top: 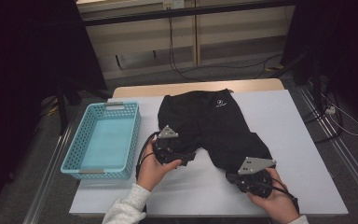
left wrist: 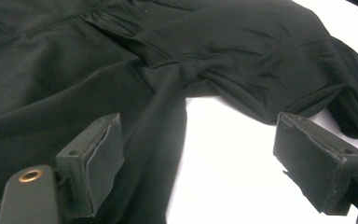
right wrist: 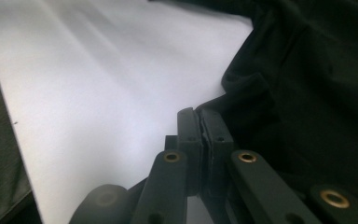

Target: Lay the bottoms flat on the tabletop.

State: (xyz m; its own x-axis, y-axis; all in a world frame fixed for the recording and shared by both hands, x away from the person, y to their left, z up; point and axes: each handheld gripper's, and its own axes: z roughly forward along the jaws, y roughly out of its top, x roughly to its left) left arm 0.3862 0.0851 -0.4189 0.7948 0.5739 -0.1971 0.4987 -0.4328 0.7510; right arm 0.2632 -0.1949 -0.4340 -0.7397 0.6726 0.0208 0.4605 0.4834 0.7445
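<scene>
Black fabric filled the near edge of the white table [top: 303, 140] as I pinched the right leg hem of the shorts [top: 214, 123] in my right gripper [right wrist: 199, 122], jaws clamped tight on the cloth. My left gripper [left wrist: 196, 158] sat wide open over the left leg, holding nothing. I judged a fold was starting; next, the left needed its own hem. Far left stood the turquoise basket [top: 81, 135].

The black shorts [top: 209, 122] bear a small white logo, too small to read.
</scene>
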